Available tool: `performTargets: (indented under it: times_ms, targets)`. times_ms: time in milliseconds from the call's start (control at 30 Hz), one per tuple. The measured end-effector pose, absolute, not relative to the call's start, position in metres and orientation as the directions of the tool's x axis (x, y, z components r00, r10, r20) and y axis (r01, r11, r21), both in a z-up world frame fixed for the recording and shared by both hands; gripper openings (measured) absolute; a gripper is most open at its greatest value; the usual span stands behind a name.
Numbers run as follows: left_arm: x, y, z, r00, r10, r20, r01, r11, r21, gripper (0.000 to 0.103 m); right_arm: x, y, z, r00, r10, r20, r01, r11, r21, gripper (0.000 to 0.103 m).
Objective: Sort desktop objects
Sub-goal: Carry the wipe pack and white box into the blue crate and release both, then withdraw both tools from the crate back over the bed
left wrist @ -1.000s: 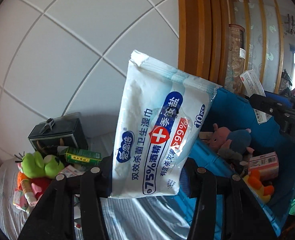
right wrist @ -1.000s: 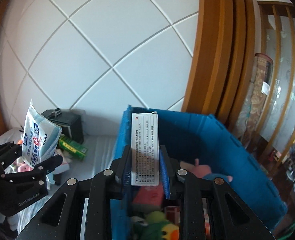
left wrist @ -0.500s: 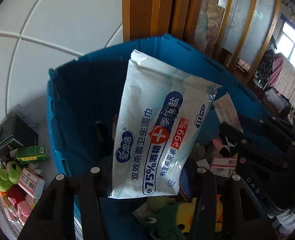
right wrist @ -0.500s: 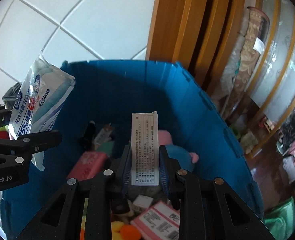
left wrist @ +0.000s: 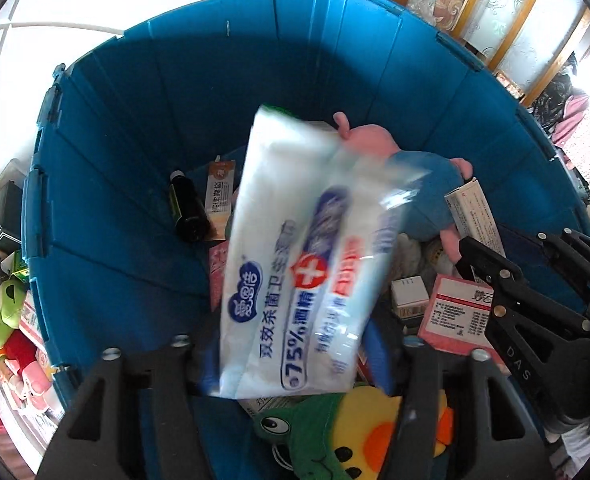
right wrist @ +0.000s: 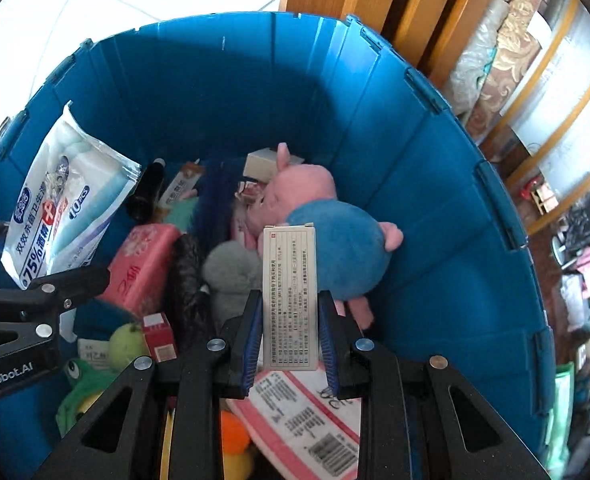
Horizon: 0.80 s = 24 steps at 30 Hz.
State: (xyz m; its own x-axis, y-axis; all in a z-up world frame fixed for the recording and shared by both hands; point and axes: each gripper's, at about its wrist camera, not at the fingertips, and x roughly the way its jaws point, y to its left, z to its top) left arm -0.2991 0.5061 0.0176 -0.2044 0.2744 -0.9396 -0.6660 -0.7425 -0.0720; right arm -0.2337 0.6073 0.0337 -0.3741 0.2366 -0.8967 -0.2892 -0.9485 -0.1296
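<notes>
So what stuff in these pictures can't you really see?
- Wipes pack, left view: motion blur smears its print, so whether the left gripper grips it is unclear.
- Blue bin floor, both views: buried under toys and boxes.
- Small print on the white box, right view: too tiny.
- Green frog toy, left view: cut by the bottom edge.

Plush pig [right wrist: 327, 236] lies in the bin [right wrist: 435, 208], right of bottle [right wrist: 145, 196].

wipes pack [left wrist: 303, 264] loosed, tongs [left wrist: 295, 364] spread
</notes>
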Motion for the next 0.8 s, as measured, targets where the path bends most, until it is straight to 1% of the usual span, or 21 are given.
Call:
performTargets:
  times_ms: [33,67,167,200,233,267,300,467,500,600,700,800]
  targets:
    - [-0.297,0.505,0.020,-0.217,0.281,-0.935,-0.668,-0.741,-0.068,0.077,-0.234,0.607,0.036,-0.376,0.238,-0.896,-0.290,-0.948,-0.131,0.027]
    - [-0.294,0.502,0.022,-0.232,0.287,-0.929,-0.667,-0.742,-0.063,0.084,-0.234,0.606,0.038,-0.377,0.239,-0.895,-0.293,-0.947,-0.130,0.028]
    - [-0.288,0.497,0.028,-0.248,0.297,-0.922,-0.662,-0.747,-0.063,0.084,-0.228,0.604,0.045,-0.376,0.264,-0.888,-0.305,-0.940,-0.150,0.038]
    - [-0.289,0.495,0.029,-0.247,0.299,-0.922,-0.661,-0.748,-0.065,0.084,-0.228,0.604,0.045,-0.377,0.275,-0.884,-0.305,-0.938,-0.162,0.047]
    - [-0.289,0.496,0.032,-0.248,0.301,-0.921,-0.662,-0.747,-0.065,0.084,-0.228,0.603,0.046,-0.380,0.280,-0.882,-0.303,-0.938,-0.168,0.060]
    - [-0.290,0.498,0.035,-0.253,0.304,-0.918,-0.666,-0.743,-0.063,0.084,-0.226,0.602,0.048,-0.384,0.285,-0.878,-0.305,-0.937,-0.171,0.066]
    - [-0.286,0.495,0.038,-0.261,0.310,-0.914,-0.672,-0.739,-0.058,0.084,-0.224,0.602,0.049,-0.388,0.292,-0.874,-0.308,-0.935,-0.176,0.075]
    - [-0.285,0.475,0.059,-0.291,0.345,-0.892,-0.686,-0.725,-0.057,0.084,-0.212,0.594,0.065,-0.424,0.307,-0.852,-0.306,-0.934,-0.185,0.093]
    - [-0.282,0.470,0.063,-0.303,0.352,-0.886,-0.688,-0.724,-0.053,0.084,-0.208,0.591,0.069,-0.438,0.304,-0.846,-0.303,-0.936,-0.180,0.103]
    - [-0.271,0.451,0.078,-0.341,0.371,-0.864,-0.686,-0.727,-0.042,0.084,-0.195,0.575,0.082,-0.487,0.316,-0.814,-0.283,-0.939,-0.195,0.103]
    - [-0.261,0.433,0.089,-0.380,0.381,-0.843,-0.677,-0.736,-0.028,0.084,-0.181,0.556,0.097,-0.538,0.356,-0.764,-0.276,-0.931,-0.239,0.103]
    - [-0.253,0.412,0.099,-0.422,0.394,-0.817,-0.664,-0.748,-0.018,0.084,-0.166,0.538,0.112,-0.593,0.372,-0.714,-0.282,-0.927,-0.249,0.103]
